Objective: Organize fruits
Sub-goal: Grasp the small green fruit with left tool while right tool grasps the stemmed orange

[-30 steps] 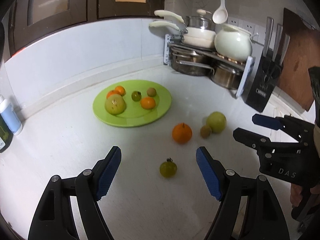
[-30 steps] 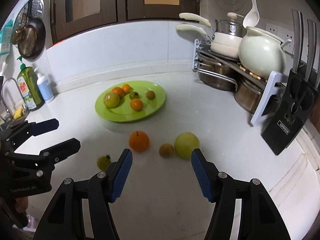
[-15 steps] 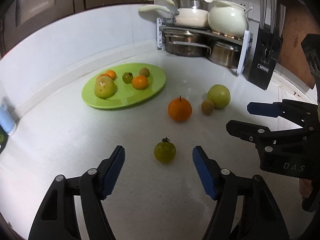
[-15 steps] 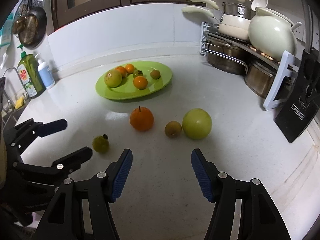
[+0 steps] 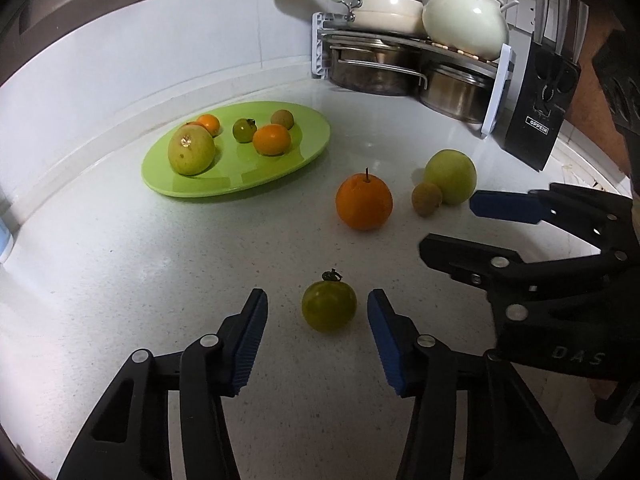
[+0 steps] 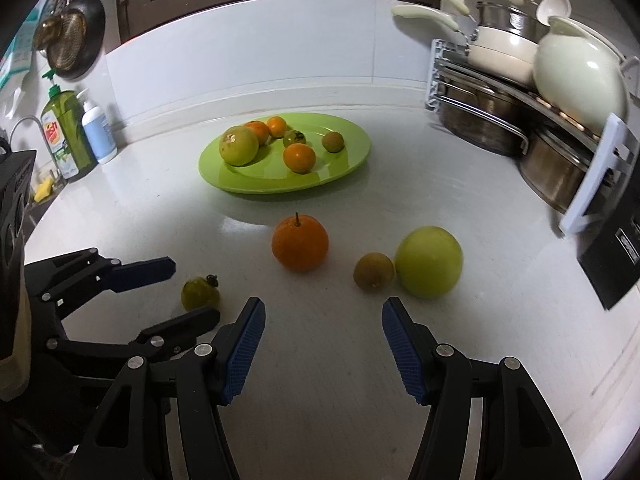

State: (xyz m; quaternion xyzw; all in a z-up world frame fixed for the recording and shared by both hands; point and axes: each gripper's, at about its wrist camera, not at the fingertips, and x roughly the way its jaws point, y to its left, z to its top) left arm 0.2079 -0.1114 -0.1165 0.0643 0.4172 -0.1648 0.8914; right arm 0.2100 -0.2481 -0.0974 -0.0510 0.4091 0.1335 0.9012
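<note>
While the small green tomato (image 5: 329, 306) sits on the white table (image 5: 160, 264), it is flanked by the jaws of the left gripper (image 5: 317, 312), which have just been closing but are not yet pressed on it. Beyond it, an orange (image 5: 364, 202), a small brown fruit (image 5: 427, 199) and a green apple (image 5: 450, 176) are laid on the table near the green plate (image 5: 280, 168) of fruit. The right gripper (image 6: 323, 324) is held with jaws apart and nothing between them.
</note>
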